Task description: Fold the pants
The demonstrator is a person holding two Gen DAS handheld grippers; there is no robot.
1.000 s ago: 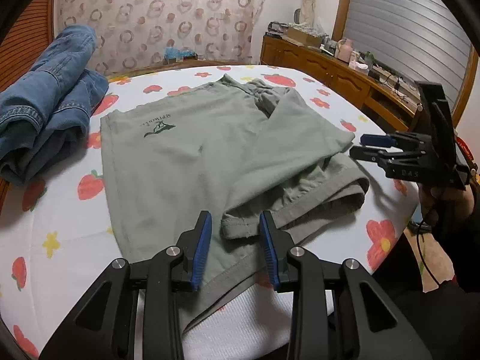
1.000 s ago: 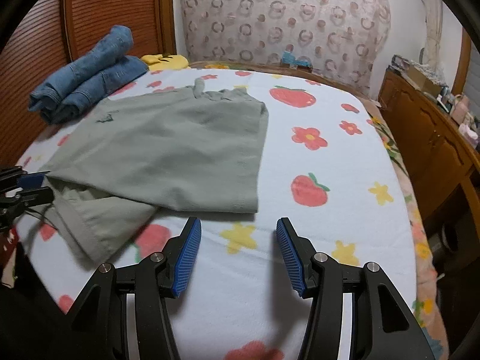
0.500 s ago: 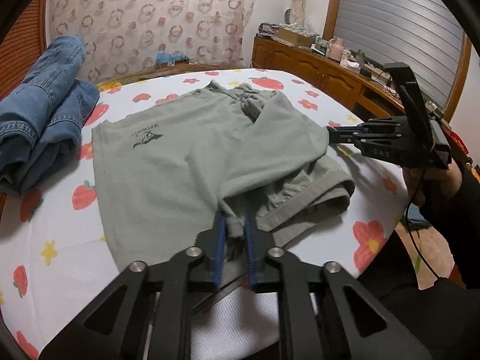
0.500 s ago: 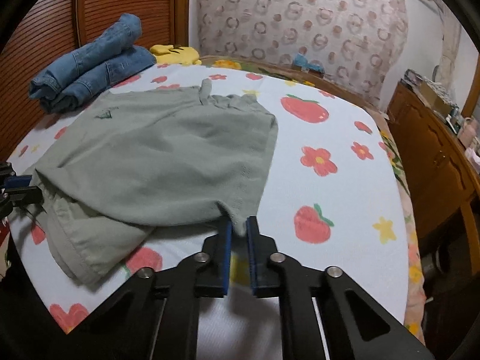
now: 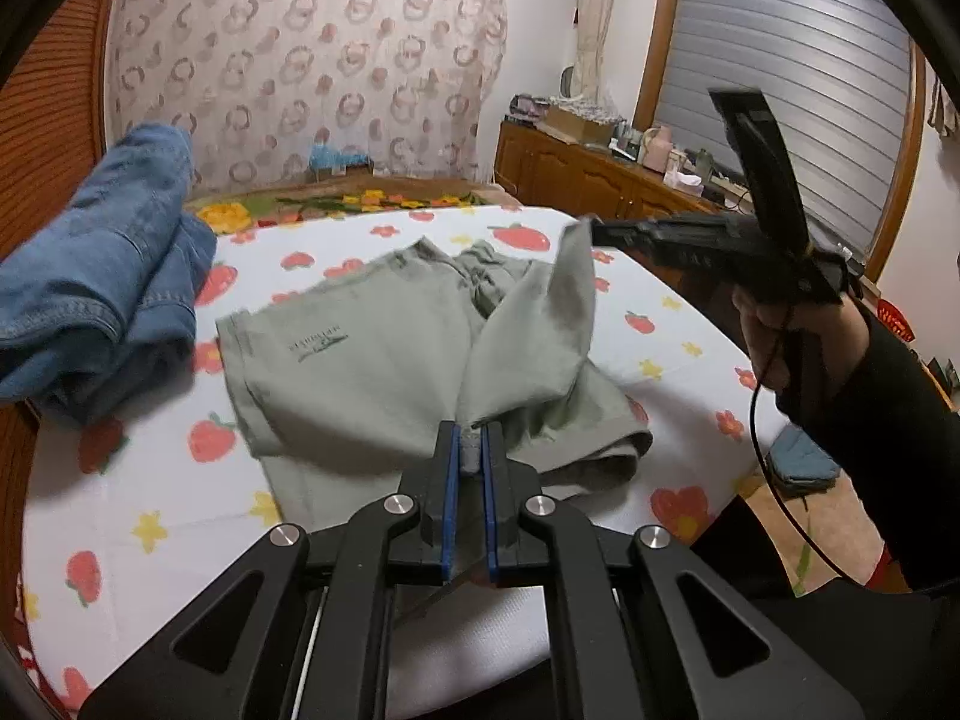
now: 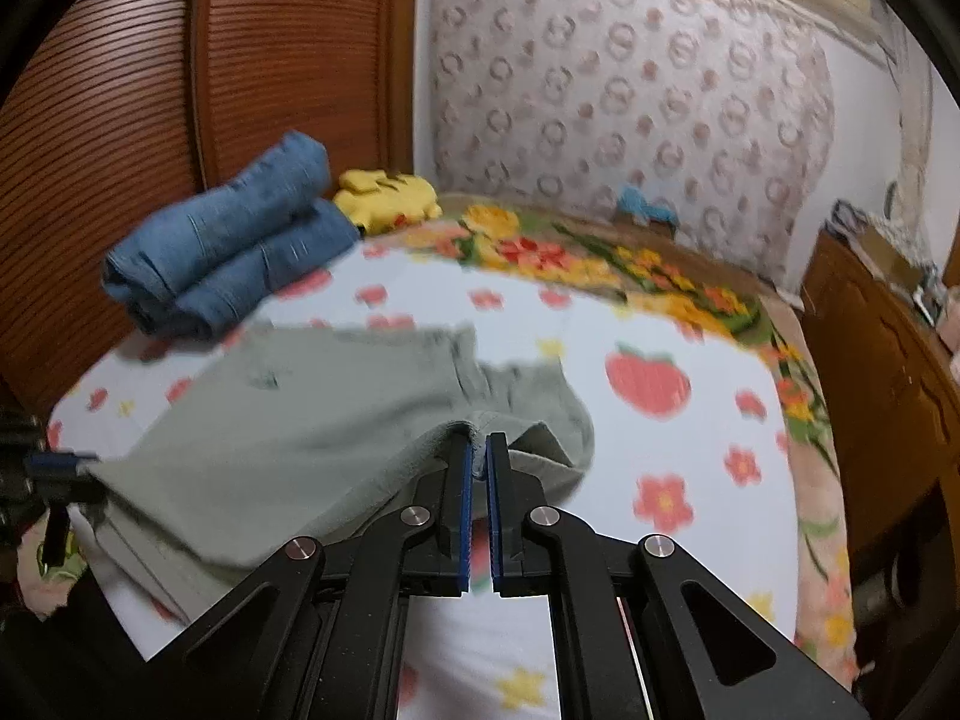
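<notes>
The green pants point(image 5: 384, 372) are spread on the bed point(image 5: 150, 516), straight ahead of both tools. The left tool point(image 5: 470, 468) is clamped shut on a corner of the upper layer, a wad of cloth pinched between its blue pads. The right tool point(image 6: 478, 462) is likewise closed on the opposite corner of that same layer, fabric caught at its tips. Between the two grips the flap is lifted off the bed and stretched into a raised sheet, while the lower layer lies flat beneath, its hem bunched just right of the left tool.

Progress is judged as partial: one fold appears to be under way, with the raised flap not yet laid down. Smoothing, and probably a further fold, are left.

A small dark logo with a line of lettering point(image 5: 317, 341) is printed on the cloth ahead and left of the left tool; it cannot be read. Folded blue jeans point(image 5: 96, 288) are piled far left of that tool, apart from the pants.
</notes>
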